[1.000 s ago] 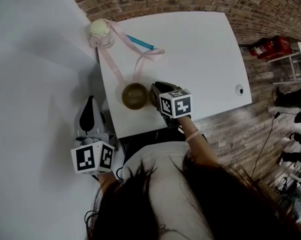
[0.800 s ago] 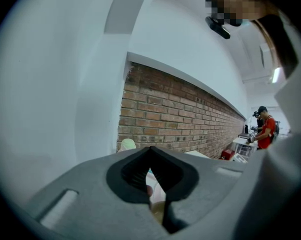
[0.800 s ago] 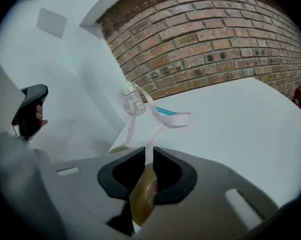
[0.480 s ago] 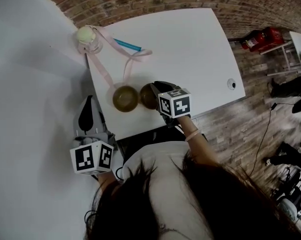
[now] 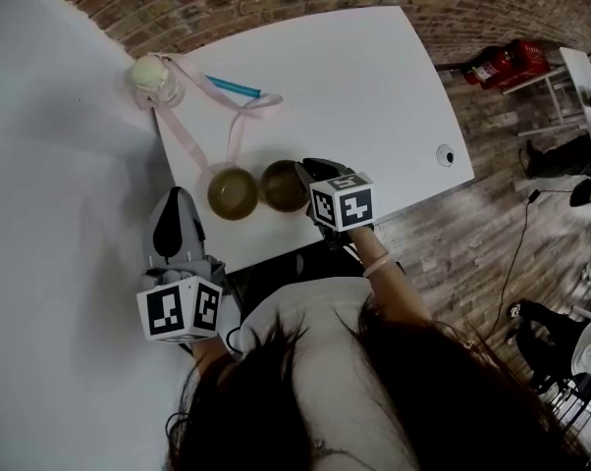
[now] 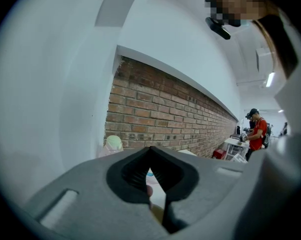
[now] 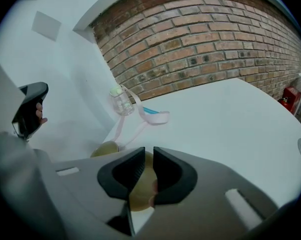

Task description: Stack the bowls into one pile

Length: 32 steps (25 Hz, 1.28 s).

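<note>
The right tongs [image 5: 303, 171] are closed on the rim of the right bowl [image 5: 281, 187], with only a thin gap between the jaws. This bowl sits on the white worktop [image 5: 359, 86] at its near edge. The left bowl [image 5: 233, 193] stands just beside it, not stacked. The left tongs [image 5: 176, 204] are closed and hold nothing, left of the worktop. A jar [image 5: 153, 77] with a pink ribbon [image 5: 239, 126] stands at the far left corner.

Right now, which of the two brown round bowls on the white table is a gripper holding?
The brown round bowl on the right: the right gripper is shut on its rim. The other brown bowl, to its left, sits untouched.
</note>
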Motion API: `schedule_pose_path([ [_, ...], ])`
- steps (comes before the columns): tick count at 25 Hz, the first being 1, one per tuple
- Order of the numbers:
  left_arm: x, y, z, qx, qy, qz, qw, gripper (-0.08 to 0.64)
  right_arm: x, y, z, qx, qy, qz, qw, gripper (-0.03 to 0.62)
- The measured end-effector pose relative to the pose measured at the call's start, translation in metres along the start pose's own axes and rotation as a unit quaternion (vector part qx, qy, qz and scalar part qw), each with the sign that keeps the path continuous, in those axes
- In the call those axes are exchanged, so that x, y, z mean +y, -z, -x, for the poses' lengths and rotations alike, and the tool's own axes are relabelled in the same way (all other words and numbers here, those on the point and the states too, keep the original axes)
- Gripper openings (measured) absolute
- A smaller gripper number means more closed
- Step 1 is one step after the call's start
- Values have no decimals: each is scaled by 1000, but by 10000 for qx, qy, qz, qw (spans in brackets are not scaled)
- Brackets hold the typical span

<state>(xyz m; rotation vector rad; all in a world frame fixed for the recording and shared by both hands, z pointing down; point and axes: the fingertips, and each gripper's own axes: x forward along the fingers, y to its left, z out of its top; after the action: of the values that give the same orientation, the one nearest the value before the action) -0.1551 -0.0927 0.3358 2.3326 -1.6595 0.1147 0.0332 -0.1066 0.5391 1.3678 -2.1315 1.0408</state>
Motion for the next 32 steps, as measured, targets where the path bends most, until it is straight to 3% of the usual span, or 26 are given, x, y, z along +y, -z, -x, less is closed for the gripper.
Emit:
schedule_pose_path([
  [32, -12, 35, -5, 444, -40, 93, 9990, 0, -19, 39, -4, 352, -3, -212, 9992, 66],
])
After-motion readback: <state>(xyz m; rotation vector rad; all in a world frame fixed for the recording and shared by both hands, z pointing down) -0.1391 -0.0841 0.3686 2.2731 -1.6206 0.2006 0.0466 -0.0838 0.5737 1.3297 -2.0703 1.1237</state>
